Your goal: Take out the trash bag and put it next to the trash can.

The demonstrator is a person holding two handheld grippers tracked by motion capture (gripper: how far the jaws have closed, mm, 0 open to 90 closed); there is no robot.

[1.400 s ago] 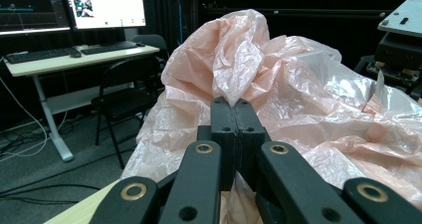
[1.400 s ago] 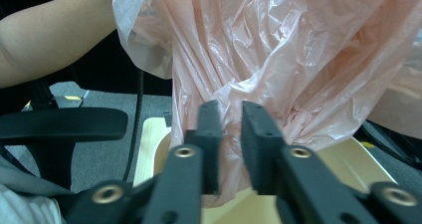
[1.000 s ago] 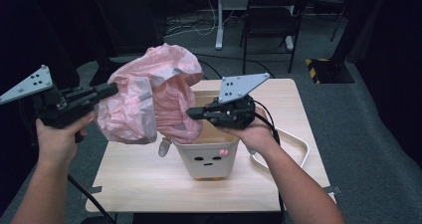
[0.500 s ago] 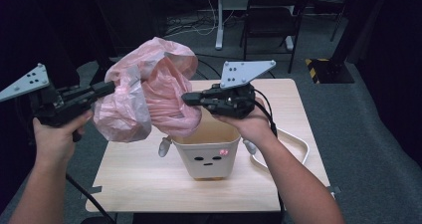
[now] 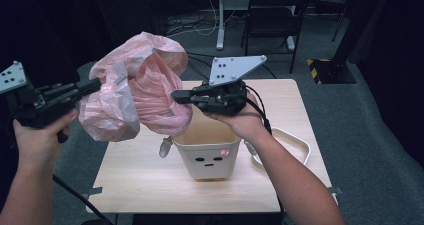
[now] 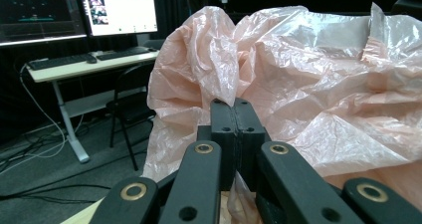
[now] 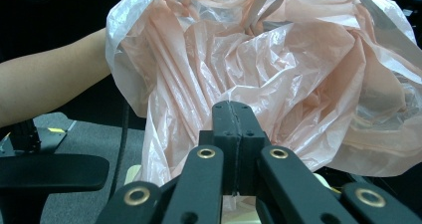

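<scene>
A crumpled pink plastic bag (image 5: 135, 90) hangs in the air above the left half of the table, stretched between both grippers. My left gripper (image 5: 95, 86) is shut on the bag's left edge, and in the left gripper view its pressed jaws pinch the plastic bag (image 6: 308, 84). My right gripper (image 5: 176, 96) is shut on the bag's right side, just above a small cream bin (image 5: 207, 152) with a face printed on its front. The right gripper view looks along shut jaws into the bag (image 7: 259, 69). The bin stands upright on the wooden table (image 5: 150, 185).
A white looped handle or tray rim (image 5: 295, 145) lies on the table right of the bin. A small pale object (image 5: 165, 147) sits by the bin's left side. A black chair (image 5: 280, 15) and a desk leg stand behind the table. Monitors on a desk (image 6: 74, 15) appear in the left gripper view.
Both hands have lifted the bag higher above the bin, and the right gripper has risen with it. The bag has spread and billowed wider between the grippers.
</scene>
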